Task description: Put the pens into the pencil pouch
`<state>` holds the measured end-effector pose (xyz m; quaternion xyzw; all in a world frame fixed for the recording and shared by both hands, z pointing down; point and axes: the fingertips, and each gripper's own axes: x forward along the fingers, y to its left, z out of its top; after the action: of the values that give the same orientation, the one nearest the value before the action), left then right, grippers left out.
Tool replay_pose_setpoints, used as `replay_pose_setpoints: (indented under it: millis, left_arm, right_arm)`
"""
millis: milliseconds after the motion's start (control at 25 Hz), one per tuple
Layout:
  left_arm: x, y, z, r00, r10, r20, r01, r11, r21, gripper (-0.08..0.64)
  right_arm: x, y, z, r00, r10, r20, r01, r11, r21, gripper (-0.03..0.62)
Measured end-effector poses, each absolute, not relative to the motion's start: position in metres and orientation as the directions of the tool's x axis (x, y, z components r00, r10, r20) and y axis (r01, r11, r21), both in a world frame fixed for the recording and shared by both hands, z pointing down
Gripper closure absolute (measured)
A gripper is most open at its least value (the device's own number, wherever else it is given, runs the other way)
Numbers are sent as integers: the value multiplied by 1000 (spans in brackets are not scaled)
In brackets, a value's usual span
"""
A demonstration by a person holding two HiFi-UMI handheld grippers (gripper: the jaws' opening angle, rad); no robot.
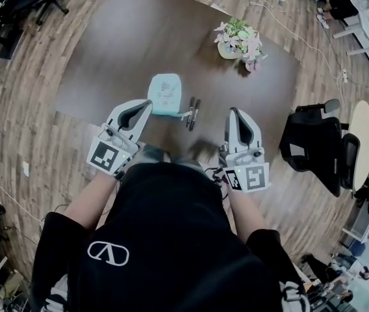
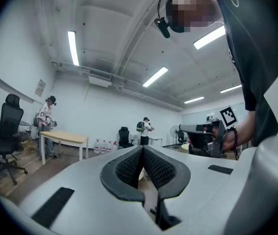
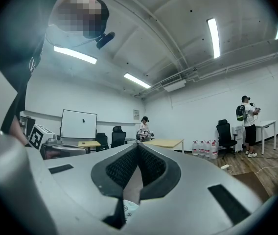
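With the left claw [image 1: 146,105] and right claw [image 1: 232,112] closed and empty, reaching in unopened risked rolling the pens [image 1: 193,113] away from the pencil pouch [image 1: 165,93].

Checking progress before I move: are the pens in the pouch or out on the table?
Out. The dark pens lie on the table, just to the right of the pouch in the head view.

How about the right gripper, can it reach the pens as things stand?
Probably yes. The pens lie uncovered beside the pencil pouch, a little to the left of the right gripper, with only bare table between. Its jaws are shut, so they must open first.
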<state>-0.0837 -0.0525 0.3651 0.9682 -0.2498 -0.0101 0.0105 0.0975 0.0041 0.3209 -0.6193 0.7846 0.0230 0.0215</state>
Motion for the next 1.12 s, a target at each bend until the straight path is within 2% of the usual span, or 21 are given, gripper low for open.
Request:
replay_pose_setpoints:
  millis: [320,400,480,520,600,680,920,1120]
  left_arm:
    - [-61,-55,376,868,-495,37,-495,-869,-10,557]
    - [-57,-56,387,871,-483,87,-480,-876,-50,557]
    - [-51,-58,411,868,-456,197,-443,-890,-112,555]
    - [-47,-59,425,863,-437,252,-415,-899,-138,540]
    - [-43,-60,455,845,-399,356,-354,-916,-186,410]
    - [-45,-59,488,807,-366,464,-284,-929,-239,338]
    - [-49,-50,575,662,-258,704,-24,-946,-324,275]
    - [-47,-46,637,552,-225,803,102,-938,-332,236]
  right_arm:
    - [121,0,326,-250,-967,-50,-968,251,-23,594]
    - [126,0,329,-250,-967,-43,-968,251,-30,594]
    - [130,-1,334,-249,-968,-34,-967,251,-39,594]
    - [132,-2,337,-249,-968,-30,-967,250,-43,594]
    - [134,-2,343,-248,-968,-21,-967,249,-52,594]
    - [135,-1,348,-248,-969,-11,-967,248,-57,594]
    - [144,-4,359,-242,-970,11,-968,241,-66,594]
    - [148,0,370,-238,-971,35,-969,235,-76,594]
